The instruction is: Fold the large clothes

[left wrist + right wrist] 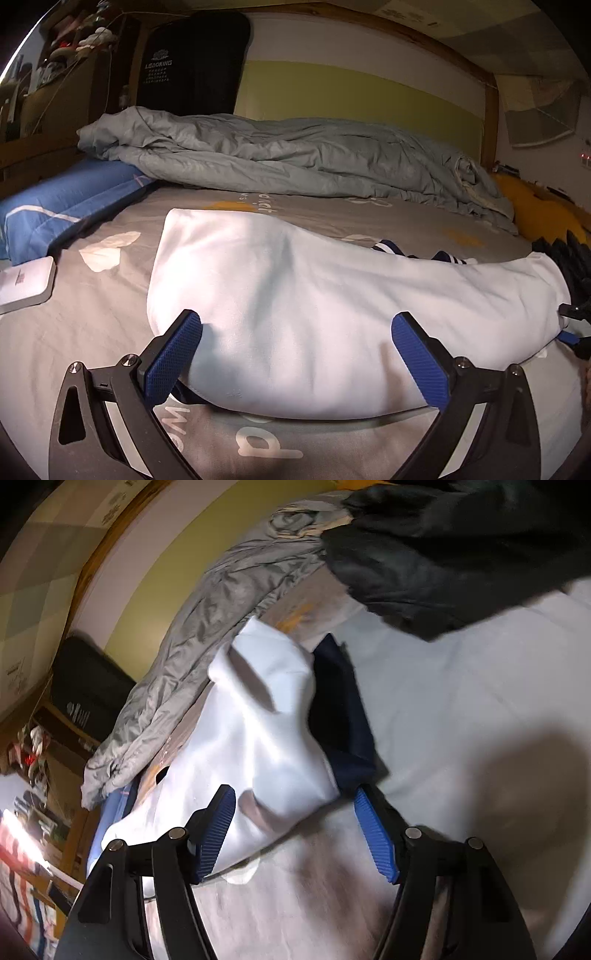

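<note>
A large white garment (314, 314) lies folded across the grey printed bed sheet (92, 332). A navy striped cuff (388, 249) peeks out behind it. My left gripper (298, 319) is open wide, its blue pads on either side of the garment's near edge without pinching it. In the right wrist view the white garment (258, 720) rises in a loose fold with a navy part (340, 709) beside it. My right gripper (293, 794) is open over that fold, the cloth running on under its left finger. The right gripper (574, 332) shows at the garment's right end.
A crumpled grey duvet (295, 158) lies along the far side of the bed against the green wall panel. A blue pillow (66, 210) and a flat white box (26, 284) sit at the left. A yellow cushion (535, 210) is at the right. A black glove-like shape (443, 554) hangs above.
</note>
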The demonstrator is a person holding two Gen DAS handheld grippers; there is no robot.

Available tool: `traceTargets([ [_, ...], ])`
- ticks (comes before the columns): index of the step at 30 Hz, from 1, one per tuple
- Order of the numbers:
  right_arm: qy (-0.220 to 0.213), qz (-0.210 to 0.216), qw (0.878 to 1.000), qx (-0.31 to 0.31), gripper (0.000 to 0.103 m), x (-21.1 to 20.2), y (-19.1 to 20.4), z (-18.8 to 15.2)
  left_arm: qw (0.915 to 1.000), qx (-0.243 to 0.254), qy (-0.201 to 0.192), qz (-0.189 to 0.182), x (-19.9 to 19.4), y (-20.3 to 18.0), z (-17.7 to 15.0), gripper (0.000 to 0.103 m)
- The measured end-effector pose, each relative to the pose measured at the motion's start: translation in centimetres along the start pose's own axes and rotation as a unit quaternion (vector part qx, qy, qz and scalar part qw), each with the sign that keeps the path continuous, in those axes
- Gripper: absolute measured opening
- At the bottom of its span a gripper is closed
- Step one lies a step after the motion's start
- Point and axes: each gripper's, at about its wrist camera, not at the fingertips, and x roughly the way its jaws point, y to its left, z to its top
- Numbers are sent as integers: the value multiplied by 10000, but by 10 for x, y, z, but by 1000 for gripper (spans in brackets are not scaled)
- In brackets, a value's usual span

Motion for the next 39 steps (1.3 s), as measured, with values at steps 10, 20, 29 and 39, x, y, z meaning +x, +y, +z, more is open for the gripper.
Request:
traceTargets([
  [10,-804,-284,9961,-241,40,18,22,10,9997,-238,-30,79,-1,9,-1,102],
  [20,-475,-1013,9808,-1596,21,-19,134,35,9976,547,-249,-334,-74,-29,65,77],
  [29,-531,-1038,9412,-3171,20,4,224,-25,9972,5,-708,-258,-118,-52,126,79],
  [39,-678,-772,9688,-2257,21,4,169,9,9993,159,308,-154,-50,-58,64,79],
])
